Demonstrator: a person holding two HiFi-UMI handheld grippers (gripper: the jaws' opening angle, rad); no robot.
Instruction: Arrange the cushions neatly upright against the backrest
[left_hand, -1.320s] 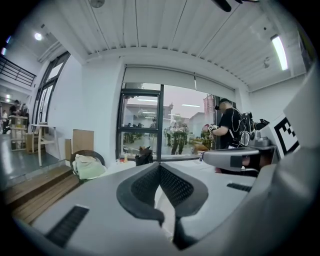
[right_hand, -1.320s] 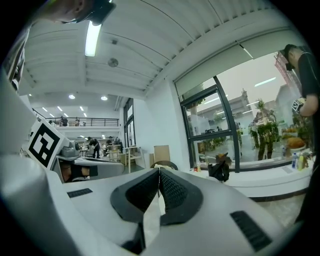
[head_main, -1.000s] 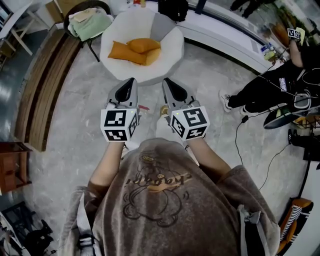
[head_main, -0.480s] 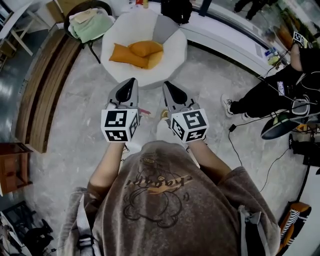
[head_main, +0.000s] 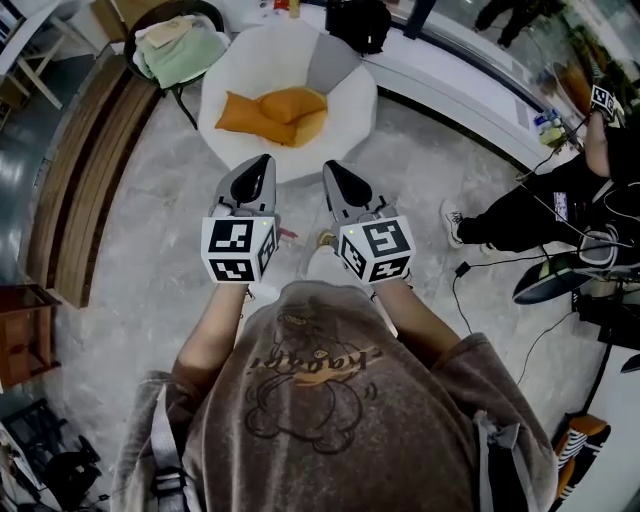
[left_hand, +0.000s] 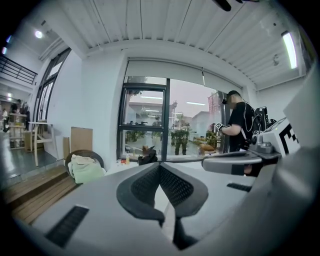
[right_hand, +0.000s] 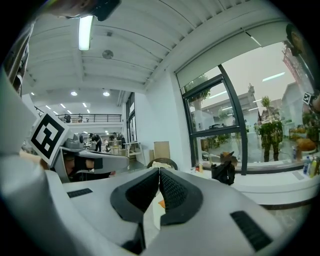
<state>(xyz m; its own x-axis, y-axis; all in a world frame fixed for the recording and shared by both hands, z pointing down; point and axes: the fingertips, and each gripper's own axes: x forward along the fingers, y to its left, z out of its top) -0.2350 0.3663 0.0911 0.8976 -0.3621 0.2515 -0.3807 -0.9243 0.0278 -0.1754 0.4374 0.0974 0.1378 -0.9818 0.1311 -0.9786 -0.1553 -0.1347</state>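
Your left gripper (head_main: 263, 162) and right gripper (head_main: 330, 166) are both closed tight and empty, held side by side in front of you. The orange cushions (head_main: 272, 108) lie overlapping on the seat of the white armchair (head_main: 345, 100), just ahead of both tips.

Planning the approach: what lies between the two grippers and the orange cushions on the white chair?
Head view: only the chair's bare white front edge lies between the left gripper, the right gripper and the cushions.
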